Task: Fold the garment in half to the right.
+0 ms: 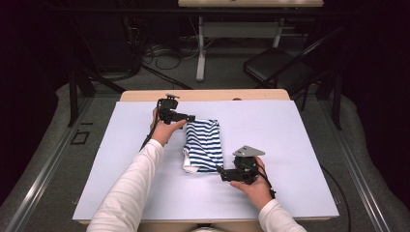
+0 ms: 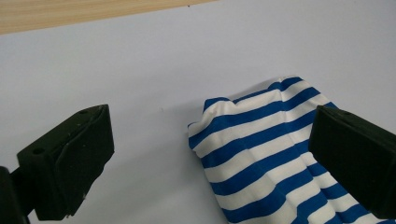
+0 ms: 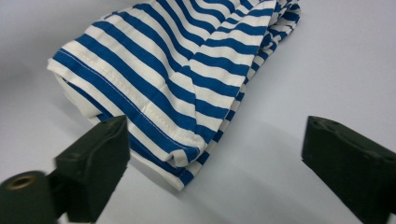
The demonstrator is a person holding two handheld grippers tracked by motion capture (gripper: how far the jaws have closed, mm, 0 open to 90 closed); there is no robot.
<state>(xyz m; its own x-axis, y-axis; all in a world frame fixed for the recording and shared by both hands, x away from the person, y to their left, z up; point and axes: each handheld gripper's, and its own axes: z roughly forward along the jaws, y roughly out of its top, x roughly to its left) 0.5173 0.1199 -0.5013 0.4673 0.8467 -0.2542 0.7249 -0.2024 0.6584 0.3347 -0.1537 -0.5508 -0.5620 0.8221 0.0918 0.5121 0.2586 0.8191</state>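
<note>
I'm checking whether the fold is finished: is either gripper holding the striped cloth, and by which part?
Nothing is held. The left gripper and right gripper both stand open, their pads clear of the folded striped cloth lying on the table.

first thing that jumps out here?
The folded blue-and-white striped cloth, mid-table on the pale sheet. The left gripper sits at its far corner and the right gripper at its near corner, both with fingers spread open and nothing clamped.
</note>
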